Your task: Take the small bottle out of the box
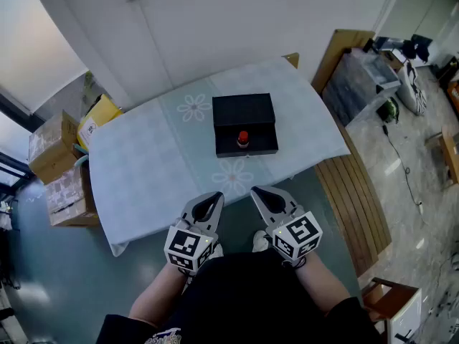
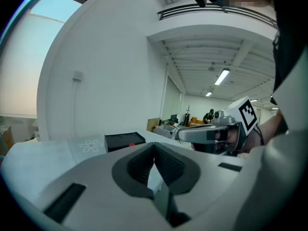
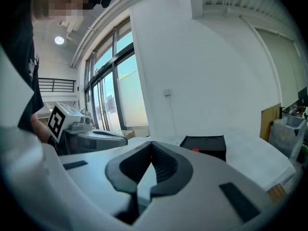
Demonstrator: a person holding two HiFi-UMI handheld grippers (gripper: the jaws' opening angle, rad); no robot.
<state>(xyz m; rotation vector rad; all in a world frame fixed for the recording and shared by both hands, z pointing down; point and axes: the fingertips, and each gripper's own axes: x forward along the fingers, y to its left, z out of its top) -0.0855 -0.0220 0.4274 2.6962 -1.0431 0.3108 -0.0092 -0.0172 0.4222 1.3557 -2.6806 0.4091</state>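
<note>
An open black box (image 1: 244,125) lies in the middle of the table, its lid folded back toward the wall. In its near half sits a small bottle with a red cap (image 1: 243,137). Both grippers hang below the table's near edge, apart from the box. My left gripper (image 1: 212,201) is shut with nothing in it, and my right gripper (image 1: 261,193) is shut and empty too. The box (image 2: 124,140) shows far off in the left gripper view, past the shut left gripper (image 2: 154,147). In the right gripper view the box (image 3: 204,146) lies beyond the shut right gripper (image 3: 151,147).
A pale cloth with flower prints covers the table (image 1: 150,156). Cardboard boxes (image 1: 59,170) stand on the floor at the left. A slatted wooden bench (image 1: 355,199) runs along the right side, and a grey bin (image 1: 358,84) stands at the far right.
</note>
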